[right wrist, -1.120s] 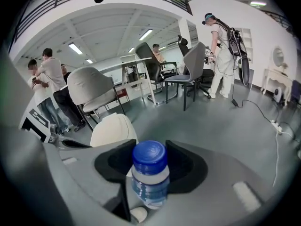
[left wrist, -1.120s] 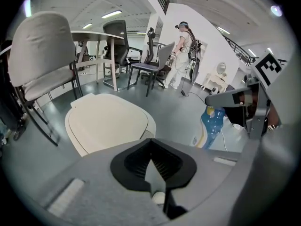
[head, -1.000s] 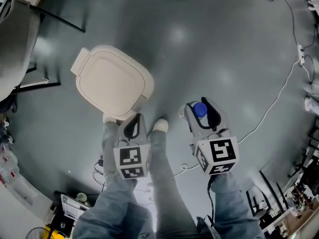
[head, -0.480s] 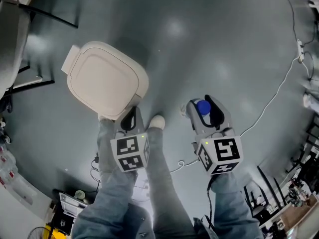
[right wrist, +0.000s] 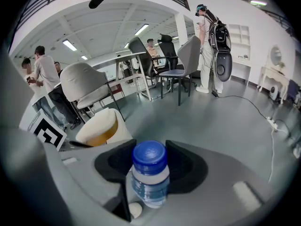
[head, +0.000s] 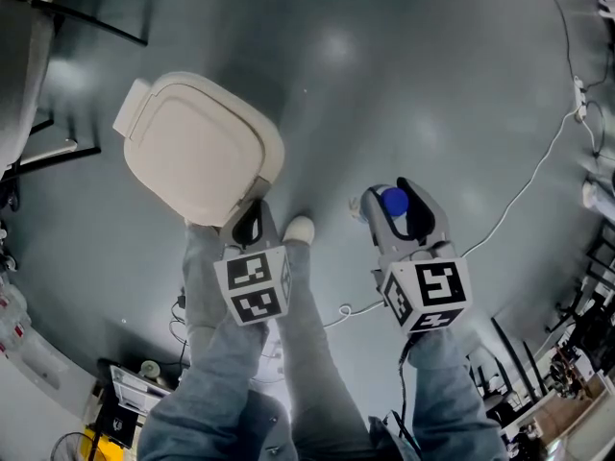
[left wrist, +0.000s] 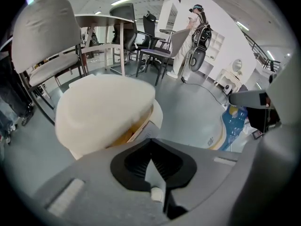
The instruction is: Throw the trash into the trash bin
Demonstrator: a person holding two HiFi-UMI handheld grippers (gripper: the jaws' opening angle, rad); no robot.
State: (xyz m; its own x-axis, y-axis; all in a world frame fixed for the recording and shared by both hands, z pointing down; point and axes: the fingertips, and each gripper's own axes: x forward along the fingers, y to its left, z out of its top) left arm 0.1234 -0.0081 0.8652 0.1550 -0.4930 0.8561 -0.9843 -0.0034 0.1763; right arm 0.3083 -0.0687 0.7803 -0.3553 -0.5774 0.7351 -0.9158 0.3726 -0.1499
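Observation:
The cream trash bin [head: 197, 147] stands on the grey floor at the upper left of the head view, with its lid down over it. A yellowish band shows under the lid in the left gripper view, where the bin [left wrist: 106, 112] fills the space just ahead. My left gripper [head: 252, 221] hovers at the bin's near edge, its jaws [left wrist: 151, 142] shut with nothing between them. To the right, my right gripper [head: 396, 209] is shut on a clear plastic bottle [right wrist: 149, 173] with a blue cap [head: 394, 201], held upright.
My legs in jeans [head: 307, 334] and a white shoe [head: 298, 230] are below the bin. A white cable [head: 524, 195] crosses the floor at right. Grey chairs [left wrist: 42, 46] and a round table [left wrist: 101, 19] stand behind the bin. A person with a backpack [right wrist: 211, 46] stands far off.
The left gripper has sunk a little toward the bin's near edge. The bin sits slightly further left in the head view. The right gripper still holds the bottle.

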